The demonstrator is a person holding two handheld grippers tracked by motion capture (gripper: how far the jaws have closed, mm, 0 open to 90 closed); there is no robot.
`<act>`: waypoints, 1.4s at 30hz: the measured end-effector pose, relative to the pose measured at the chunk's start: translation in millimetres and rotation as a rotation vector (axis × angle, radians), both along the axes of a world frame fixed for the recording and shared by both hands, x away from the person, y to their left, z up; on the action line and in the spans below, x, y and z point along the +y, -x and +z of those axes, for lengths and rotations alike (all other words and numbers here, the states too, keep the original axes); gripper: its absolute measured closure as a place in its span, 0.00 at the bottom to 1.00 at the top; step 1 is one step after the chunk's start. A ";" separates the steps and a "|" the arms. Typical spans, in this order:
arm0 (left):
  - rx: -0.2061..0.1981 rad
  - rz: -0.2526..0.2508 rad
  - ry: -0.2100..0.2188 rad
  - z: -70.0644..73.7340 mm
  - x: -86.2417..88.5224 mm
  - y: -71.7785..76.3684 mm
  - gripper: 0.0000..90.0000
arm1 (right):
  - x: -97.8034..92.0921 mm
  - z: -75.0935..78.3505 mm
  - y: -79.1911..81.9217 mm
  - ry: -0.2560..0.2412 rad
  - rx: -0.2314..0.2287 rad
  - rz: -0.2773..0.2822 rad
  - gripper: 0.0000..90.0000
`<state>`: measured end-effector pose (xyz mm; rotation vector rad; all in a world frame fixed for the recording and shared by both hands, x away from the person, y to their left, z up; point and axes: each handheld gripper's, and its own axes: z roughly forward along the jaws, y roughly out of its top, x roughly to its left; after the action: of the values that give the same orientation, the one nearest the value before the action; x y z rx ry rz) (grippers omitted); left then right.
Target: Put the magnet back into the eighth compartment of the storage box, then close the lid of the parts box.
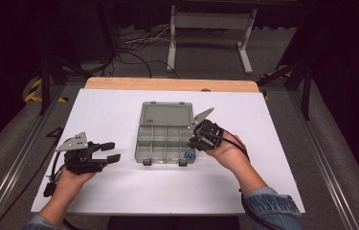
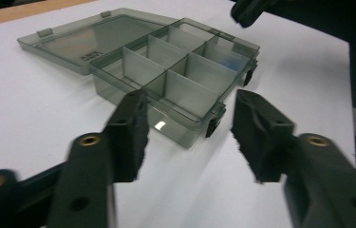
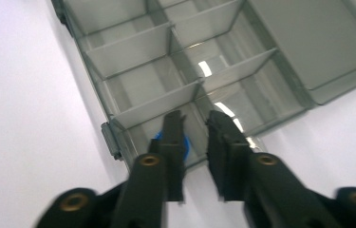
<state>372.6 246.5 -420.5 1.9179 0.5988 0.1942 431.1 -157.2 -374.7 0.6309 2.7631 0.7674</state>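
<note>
High view: organizer box lid hinged away; right gripper nearly closed, empty; left gripper released.

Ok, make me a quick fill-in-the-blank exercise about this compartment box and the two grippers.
1. The lid of the compartment box is ____.
2. The small round item in the box's near corner compartment is coloured ____.
3. The gripper poised over that corner is the ____ gripper.
4. The left gripper has its jaws ____, beside the box.

Missing words: open; blue; right; open

box — smoky grey | disc — blue | tongs — black | table — white
</note>
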 end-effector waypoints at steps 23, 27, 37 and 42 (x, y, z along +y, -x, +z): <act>0.077 0.050 -0.159 25.7 -24.6 -56.0 0.99 | -29.4 5.4 -23.4 -0.095 -0.023 -0.065 1.00; 0.097 0.055 -0.173 26.5 -28.9 -67.8 0.99 | -31.2 6.0 -31.5 -0.095 -0.026 -0.074 1.00; 0.143 0.099 -0.222 23.1 -36.6 -98.9 0.99 | -31.3 3.1 -55.6 -0.095 -0.024 -0.112 1.00; 0.160 0.118 -0.230 21.6 -39.1 -108.9 0.99 | -32.0 3.1 -65.8 -0.102 -0.026 -0.133 1.00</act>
<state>481.5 207.5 -398.9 2.1353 0.8280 0.1926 496.9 -189.2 -371.6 0.8099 2.6403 0.8845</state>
